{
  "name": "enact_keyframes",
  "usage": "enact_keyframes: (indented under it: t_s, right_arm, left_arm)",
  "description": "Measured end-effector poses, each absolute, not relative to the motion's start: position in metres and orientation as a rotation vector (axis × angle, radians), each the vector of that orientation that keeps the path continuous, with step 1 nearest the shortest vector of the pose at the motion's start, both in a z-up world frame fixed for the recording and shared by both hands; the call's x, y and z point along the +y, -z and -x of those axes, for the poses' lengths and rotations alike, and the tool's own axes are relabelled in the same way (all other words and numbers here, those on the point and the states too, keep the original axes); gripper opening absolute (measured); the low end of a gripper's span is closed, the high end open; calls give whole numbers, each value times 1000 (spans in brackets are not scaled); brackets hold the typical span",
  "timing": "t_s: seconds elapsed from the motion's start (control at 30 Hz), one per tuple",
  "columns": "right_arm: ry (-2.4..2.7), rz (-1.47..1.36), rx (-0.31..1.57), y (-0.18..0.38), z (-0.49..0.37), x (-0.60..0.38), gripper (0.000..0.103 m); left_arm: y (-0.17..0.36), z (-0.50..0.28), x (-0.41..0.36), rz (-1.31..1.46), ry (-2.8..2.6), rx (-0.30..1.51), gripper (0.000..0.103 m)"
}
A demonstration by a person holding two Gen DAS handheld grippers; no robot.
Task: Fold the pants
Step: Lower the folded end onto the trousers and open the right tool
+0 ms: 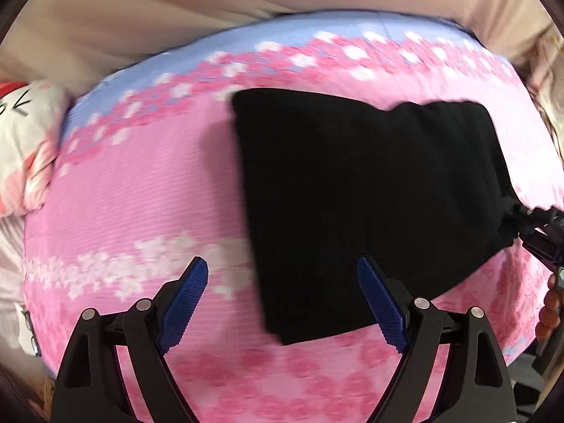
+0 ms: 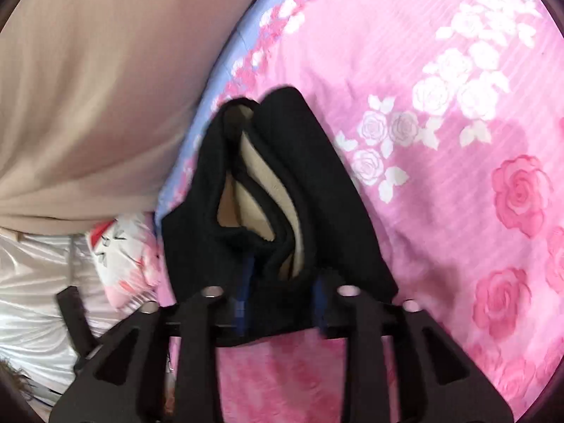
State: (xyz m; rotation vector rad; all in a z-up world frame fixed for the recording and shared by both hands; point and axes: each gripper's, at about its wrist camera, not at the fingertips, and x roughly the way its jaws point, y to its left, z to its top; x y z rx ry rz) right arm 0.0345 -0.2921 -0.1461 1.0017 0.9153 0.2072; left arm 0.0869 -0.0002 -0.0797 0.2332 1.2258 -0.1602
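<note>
1. left wrist view: the left gripper [image 1: 282, 303] points down at the bed [image 1: 141, 190], its blue pads [image 1: 183, 303] wide apart with nothing between them.
2. the black pants [image 1: 352, 194] lie folded on the pink floral cover, filling the middle toward 3 o'clock; their near corner lies under the pad at 5 o'clock, and whether they touch cannot be told.
3. at 3 o'clock the right gripper [image 1: 539, 225] meets the bunched end of the pants at the picture's edge.
4. a white and pink pillow [image 1: 28, 148] sits at 9 o'clock; a beige wall [image 1: 176, 7] runs across 12 o'clock.
5. right wrist view: the right gripper [image 2: 282, 296] has the pants [image 2: 282, 183] between its fingers, black cloth draped over both blue pads [image 2: 246, 282]; the picture is blurred, and whether the pads press the cloth cannot be told.
6. the pants run from the fingers toward 12 o'clock, their beige lining showing in the open folds.
7. the bed [image 2: 458, 141] with rose print fills 1 to 5 o'clock; the pillow [image 2: 120, 257] lies at 8 o'clock, the wall [image 2: 88, 88] at 10 o'clock.
</note>
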Motion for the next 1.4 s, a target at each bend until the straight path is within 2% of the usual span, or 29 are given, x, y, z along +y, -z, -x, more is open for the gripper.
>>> enact_keyframes:
  t_s: [0.03, 0.07, 0.27, 0.3, 0.37, 0.4, 0.43, 0.63, 0.73, 0.77, 0.8, 0.83, 0.87, 0.97, 1.1, 1.2, 1.23, 1.3, 1.33, 1.4]
  right_arm:
    - [-204, -967, 906, 137, -34, -291, 81]
    - [-207, -920, 901, 127, -37, -288, 86]
    - [-205, -579, 901, 87, -75, -267, 86]
    - [-228, -521, 916, 87, -82, -258, 79]
    - [-302, -447, 992, 103, -93, -245, 55]
    - [-321, -416, 1055, 113, -97, -236, 21]
    - [-319, -386, 1112, 124, -103, -230, 9]
    - [-316, -404, 1002, 67, -65, -258, 8]
    - [-307, -364, 1174, 141, -65, -265, 9]
    - [-311, -473, 1113, 140, -62, -277, 9]
    - [-265, -532, 1125, 132, -62, -285, 10]
    - [-220, -539, 1110, 124, -61, -289, 17]
    - [-125, -510, 1049, 104, -55, -295, 18]
    - [-158, -434, 936, 61, -51, -287, 18]
    - [-344, -375, 964, 63, -91, -236, 18]
    - [-385, -281, 1074, 112, -137, -209, 15]
    - [-329, -280, 1102, 132, -145, -220, 0]
    - [-287, -595, 1065, 145, -153, -267, 0]
    - [-248, -634, 1045, 137, -151, -276, 0]
    - [-276, -568, 978, 104, -140, -258, 7]
  left_arm:
    - [81, -86, -6, -237, 174, 1227, 85]
    - [82, -86, -11, -246, 186, 1229, 85]
    - [88, -87, -43, -304, 196, 1221, 85]
    - [88, -87, -46, -313, 196, 1222, 84]
    - [86, -85, -48, -326, 198, 1217, 85]
    - [86, -84, -49, -336, 196, 1211, 85]
    - [87, -83, -50, -345, 191, 1209, 85]
    - [79, -82, -29, -306, 169, 1212, 85]
    - [92, -85, -18, -288, 155, 1244, 86]
    - [99, -86, -17, -285, 154, 1261, 86]
    - [111, -88, -17, -292, 148, 1298, 86]
    - [118, -89, -16, -307, 132, 1326, 86]
    - [120, -89, -15, -305, 131, 1330, 86]
    - [122, -85, -9, -272, 142, 1323, 86]
    - [133, -84, -7, -260, 158, 1338, 86]
    - [136, -84, -6, -281, 155, 1320, 94]
    - [137, -84, -5, -284, 143, 1314, 98]
    - [139, -84, -1, -251, 164, 1310, 98]
    - [139, -84, 0, -234, 171, 1308, 98]
    - [141, -85, 3, -219, 169, 1313, 98]
